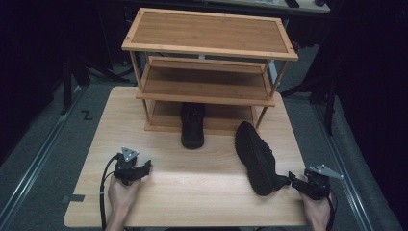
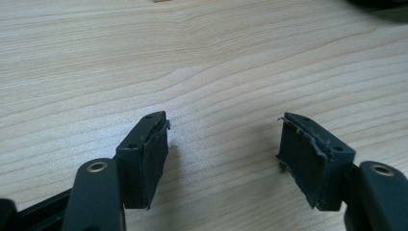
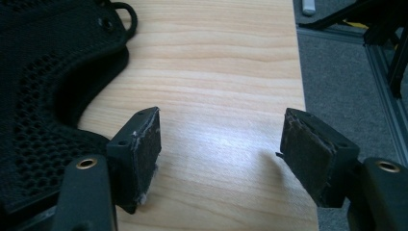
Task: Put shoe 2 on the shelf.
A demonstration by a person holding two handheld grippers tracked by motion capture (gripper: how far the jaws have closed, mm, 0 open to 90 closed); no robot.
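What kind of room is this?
Probably a lab or workshop set up for recording, not a home: a wooden table holding a shoe rack and black shoes, dark equipment stands around, grey carpet with metal rails.

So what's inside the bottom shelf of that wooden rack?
One black shoe sits on the bottom shelf of the wooden rack, its front end sticking out onto the table. The middle shelf covers the shoe's back part.

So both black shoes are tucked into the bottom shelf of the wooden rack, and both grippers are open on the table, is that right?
Not quite. Only one black shoe sits partly in the bottom shelf of the three-tier wooden rack. The other black mesh shoe lies on the light wooden table by the open right gripper, as the high view shows. The left gripper is open too.
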